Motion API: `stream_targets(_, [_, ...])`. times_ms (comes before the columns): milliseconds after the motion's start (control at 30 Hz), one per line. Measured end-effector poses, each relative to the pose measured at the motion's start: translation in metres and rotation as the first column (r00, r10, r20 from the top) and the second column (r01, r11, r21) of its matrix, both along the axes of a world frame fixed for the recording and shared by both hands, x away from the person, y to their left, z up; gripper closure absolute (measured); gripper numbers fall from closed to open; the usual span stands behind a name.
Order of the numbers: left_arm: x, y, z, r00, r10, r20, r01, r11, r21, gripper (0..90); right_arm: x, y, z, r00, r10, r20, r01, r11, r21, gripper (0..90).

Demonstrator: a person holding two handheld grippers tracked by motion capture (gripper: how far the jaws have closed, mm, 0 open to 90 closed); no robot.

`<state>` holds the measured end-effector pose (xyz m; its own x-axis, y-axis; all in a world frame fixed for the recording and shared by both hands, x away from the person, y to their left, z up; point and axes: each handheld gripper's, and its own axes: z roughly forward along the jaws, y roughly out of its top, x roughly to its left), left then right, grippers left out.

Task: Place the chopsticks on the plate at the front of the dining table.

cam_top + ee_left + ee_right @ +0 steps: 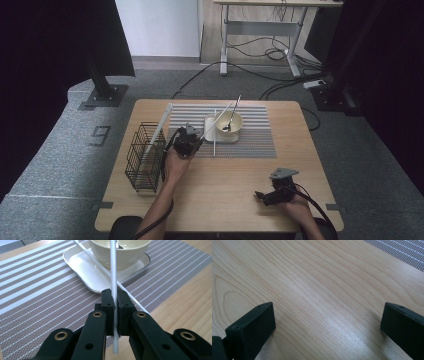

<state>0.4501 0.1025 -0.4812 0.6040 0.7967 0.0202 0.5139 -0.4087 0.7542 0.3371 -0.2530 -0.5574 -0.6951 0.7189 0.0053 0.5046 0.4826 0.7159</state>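
Now, left gripper [115, 305]: my jaws are clamped on a white stick [113, 277], which runs between the pads and pokes out behind them.
Stick: in my left gripper view it rises toward 12 o'clock across the bowl [120, 253]; a second stick [105, 271] crosses it, slanting from 11 to 5 o'clock over the tray [82, 267].
Left gripper from above: left gripper [187, 140] sits at the mat's [255, 140] 9 o'clock edge, with the held stick [214, 134] lying straight along the mat.
Right gripper [328, 322]: my jaws stand wide apart with bare wood between them.
Right gripper from above: it [276, 191] rests low near the table's [225, 190] 5 o'clock corner, well apart from the mat.
High view adds: a wire basket [145, 157] at the table's 9 o'clock side with a long white strip [159, 127] leaning out of it, and a spoon [232, 116] standing in the bowl.
Gripper views add: the pad contact on the stick, and the mat's brown and white stripes up close.
Edges: the basket is just beside my left hand [175, 162]; the bowl and tray lie just past my left jaws.
Open room: bare wood spans the near half of the table between my hands.
Surface: pale wood grain under a striped woven mat.
Room: grey carpet [50, 150], cables and a desk frame [260, 30] at 12 o'clock, dark curtains at both sides.
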Motion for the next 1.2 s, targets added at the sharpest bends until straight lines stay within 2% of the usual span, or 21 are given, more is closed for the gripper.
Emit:
stream_targets(233, [0.01,0.001,-0.006,0.9995,0.026,-0.015,-0.026,0.9994,0.024,85.6,0.0,0.0,0.0,1.0,0.001,0.002,-0.001,1.0,0.0,0.0])
stream_targets(400, [0.017,0.002,-0.01,0.9986,0.043,-0.029,-0.042,0.9988,0.025,85.5,0.0,0.0,0.0,1.0,0.001,0.002,-0.001,1.0,0.0,0.0])
stream_targets(567, [0.023,0.002,-0.015,0.9976,0.056,-0.041,-0.054,0.9971,0.054,85.5,0.0,0.0,0.0,1.0,0.001,0.002,-0.001,1.0,0.0,0.0])
stream_targets(1200, [0.036,0.002,-0.033,0.9909,0.097,-0.094,-0.09,0.9932,0.073,85.4,0.0,0.0,0.0,1.0,0.001,0.002,-0.001,1.0,0.0,0.0])
